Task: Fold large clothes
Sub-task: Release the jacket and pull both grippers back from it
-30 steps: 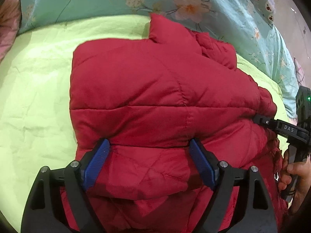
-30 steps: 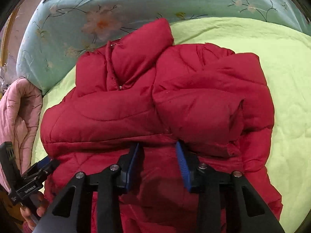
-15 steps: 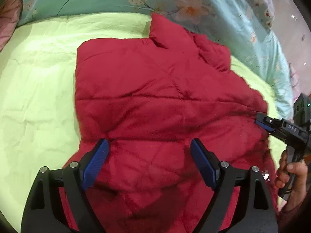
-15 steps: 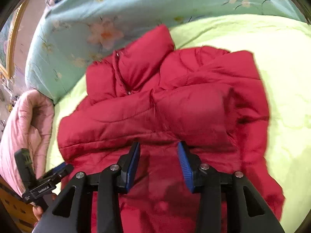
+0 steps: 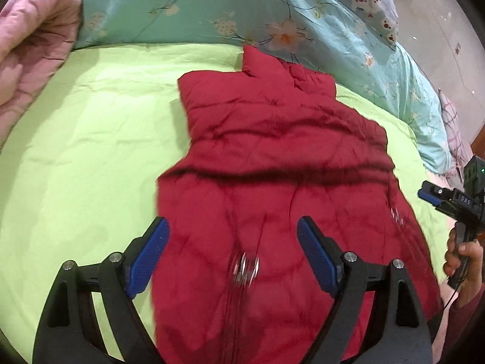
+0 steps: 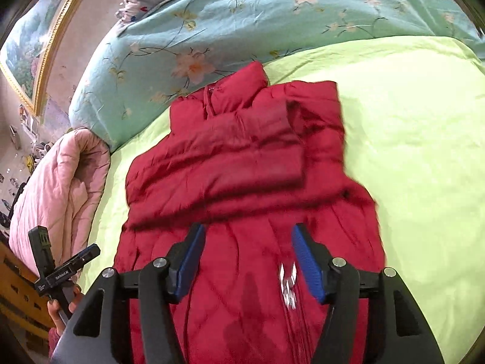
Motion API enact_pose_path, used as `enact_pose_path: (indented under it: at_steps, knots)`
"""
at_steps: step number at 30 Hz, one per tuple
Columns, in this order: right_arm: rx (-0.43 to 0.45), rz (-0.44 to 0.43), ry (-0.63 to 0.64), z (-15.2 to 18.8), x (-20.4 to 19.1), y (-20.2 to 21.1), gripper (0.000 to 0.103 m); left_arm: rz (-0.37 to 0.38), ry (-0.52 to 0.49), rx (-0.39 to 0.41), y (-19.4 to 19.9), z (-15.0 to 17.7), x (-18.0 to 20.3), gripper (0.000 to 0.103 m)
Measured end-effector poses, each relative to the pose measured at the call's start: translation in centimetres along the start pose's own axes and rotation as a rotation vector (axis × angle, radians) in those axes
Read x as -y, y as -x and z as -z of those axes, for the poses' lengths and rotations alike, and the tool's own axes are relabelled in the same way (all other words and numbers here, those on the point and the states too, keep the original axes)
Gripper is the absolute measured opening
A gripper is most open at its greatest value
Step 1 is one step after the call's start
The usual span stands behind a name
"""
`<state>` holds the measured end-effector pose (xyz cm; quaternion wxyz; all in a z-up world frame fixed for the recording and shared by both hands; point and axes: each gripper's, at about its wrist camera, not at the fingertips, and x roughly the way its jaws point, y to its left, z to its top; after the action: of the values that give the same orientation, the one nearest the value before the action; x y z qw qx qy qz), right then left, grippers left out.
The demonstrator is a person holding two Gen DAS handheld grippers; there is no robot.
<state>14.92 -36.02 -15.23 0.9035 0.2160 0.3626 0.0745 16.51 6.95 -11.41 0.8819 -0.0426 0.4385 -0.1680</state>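
Both grippers, left [image 5: 232, 251] and right [image 6: 247, 257], have backed off the red jacket [image 5: 288, 166], jaws apart, empty.

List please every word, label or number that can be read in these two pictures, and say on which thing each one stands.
"DAS" — white letters on the black body of the right claw, seen from the left wrist view.
White label on the black body of the left claw, seen from the right wrist view: too small to read with certainty.
Red jacket: no readable text; the shiny zipper pull is blurred.
Floral quilt and green sheet: no text.
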Motion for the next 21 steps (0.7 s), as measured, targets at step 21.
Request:
enact_pose_path:
  at_steps: [21]
  knots:
    - [-0.02, 0.096, -0.082, 12.0, 8.4, 9.8, 0.077, 0.047, 0.124, -0.216, 2.0, 11.8, -5.2, 0.086]
